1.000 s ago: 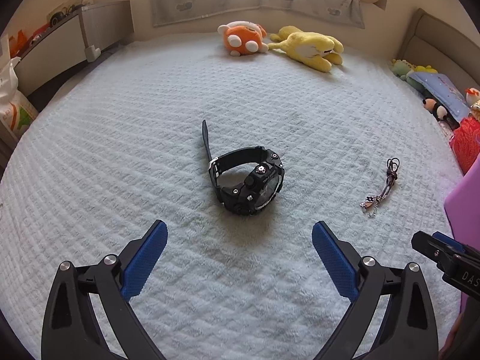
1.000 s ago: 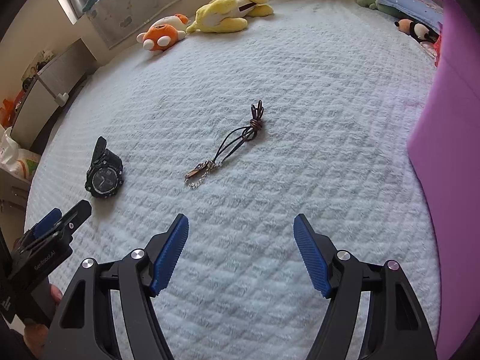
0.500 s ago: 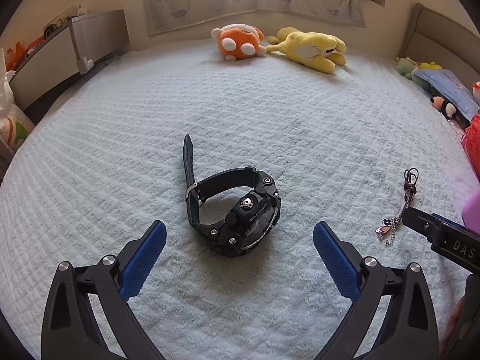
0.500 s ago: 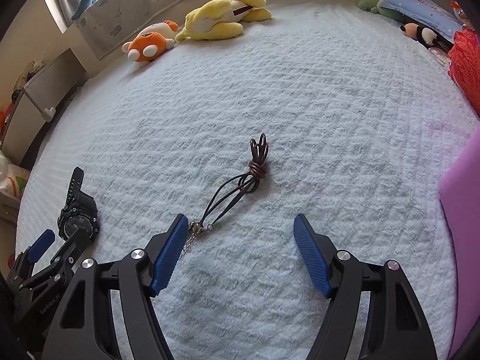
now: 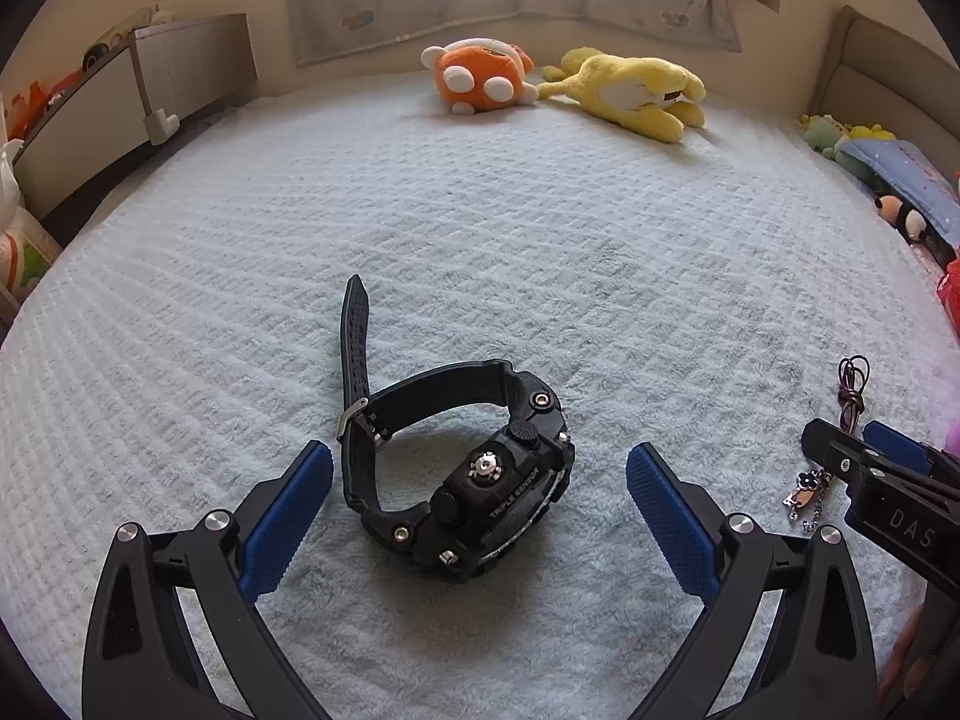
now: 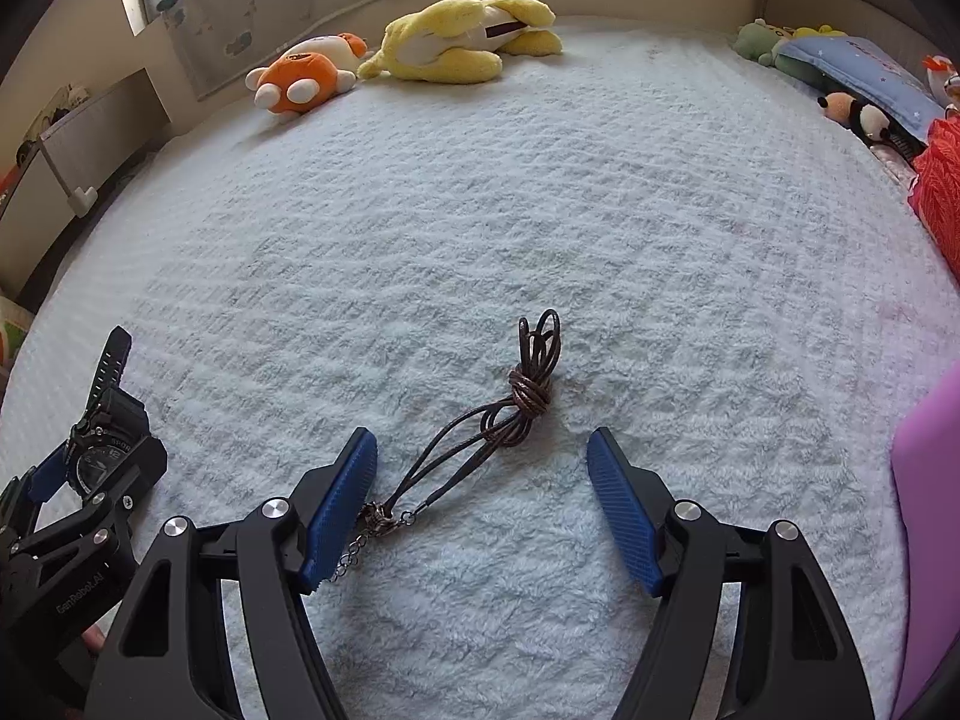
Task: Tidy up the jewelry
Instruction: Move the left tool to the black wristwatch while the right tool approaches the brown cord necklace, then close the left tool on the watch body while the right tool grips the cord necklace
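A black wristwatch [image 5: 474, 480] lies on its side on the pale blue quilted bed cover [image 5: 480, 252], between the open blue pads of my left gripper [image 5: 480, 516]. A brown knotted cord necklace [image 6: 510, 420] with a small chain and charm lies between the open pads of my right gripper [image 6: 483, 504]; its chain end is partly hidden behind the left fingertip [image 6: 342, 504]. The watch also shows at the left of the right wrist view [image 6: 105, 438], with the left gripper around it. The necklace shows at the right of the left wrist view [image 5: 849, 396].
An orange plush [image 5: 480, 78] and a yellow plush [image 5: 630, 90] lie at the far edge of the bed. More soft toys and a blue pillow [image 6: 852, 72] line the right side. A purple box [image 6: 930, 510] stands at the right. A grey cabinet [image 5: 120, 102] is at the left.
Both grippers have moved forward and down. The watch now lies between the left pads and the necklace between the right pads. Both stay open.
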